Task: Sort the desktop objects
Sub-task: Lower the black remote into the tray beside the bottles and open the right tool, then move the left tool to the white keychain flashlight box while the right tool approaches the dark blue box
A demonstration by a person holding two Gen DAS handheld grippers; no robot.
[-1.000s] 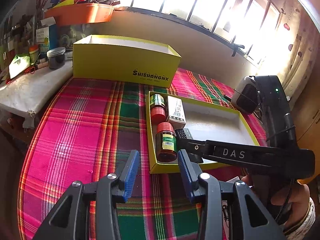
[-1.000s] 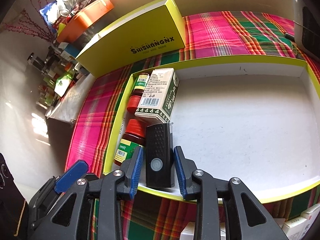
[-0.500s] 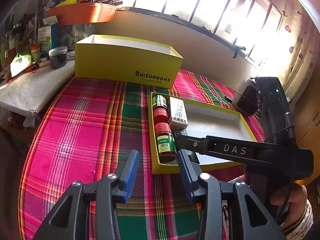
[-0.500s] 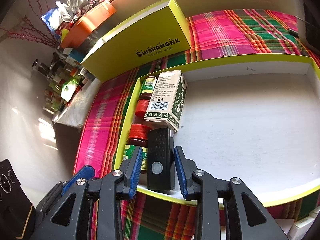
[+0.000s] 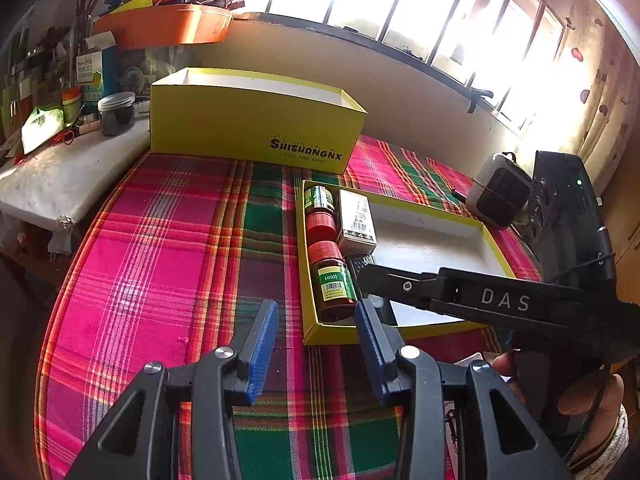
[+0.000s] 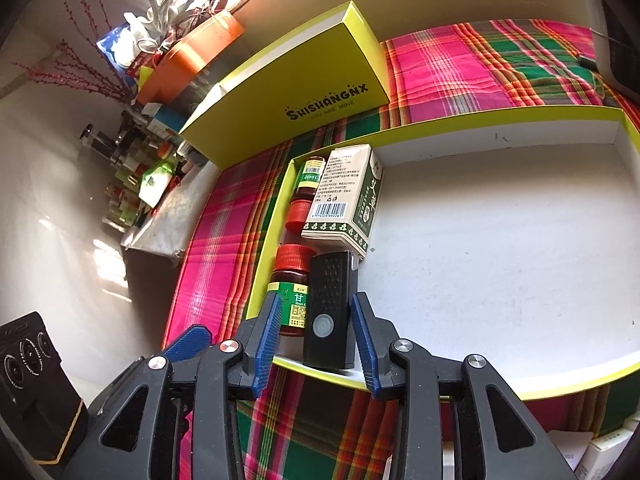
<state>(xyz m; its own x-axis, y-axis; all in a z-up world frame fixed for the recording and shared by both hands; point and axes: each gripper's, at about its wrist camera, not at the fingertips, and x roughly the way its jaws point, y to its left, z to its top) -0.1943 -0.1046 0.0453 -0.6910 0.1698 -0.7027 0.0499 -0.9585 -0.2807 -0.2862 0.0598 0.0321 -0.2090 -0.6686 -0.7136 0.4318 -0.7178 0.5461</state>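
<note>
Spreading wider than a second ago, the right claw (image 6: 314,336) has let go of the black remote (image 6: 330,312), which now lies in the yellow tray (image 6: 500,114) beside a red-capped bottle (image 6: 290,288). That placement looks done. The left claw (image 5: 316,344) hangs spread and empty over the plaid cloth (image 5: 160,240).

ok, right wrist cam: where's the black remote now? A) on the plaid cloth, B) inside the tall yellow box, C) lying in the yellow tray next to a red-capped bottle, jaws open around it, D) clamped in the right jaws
C: the remote lies in the tray beside the bottle, with gaps between it and both jaws of the right gripper.
</note>
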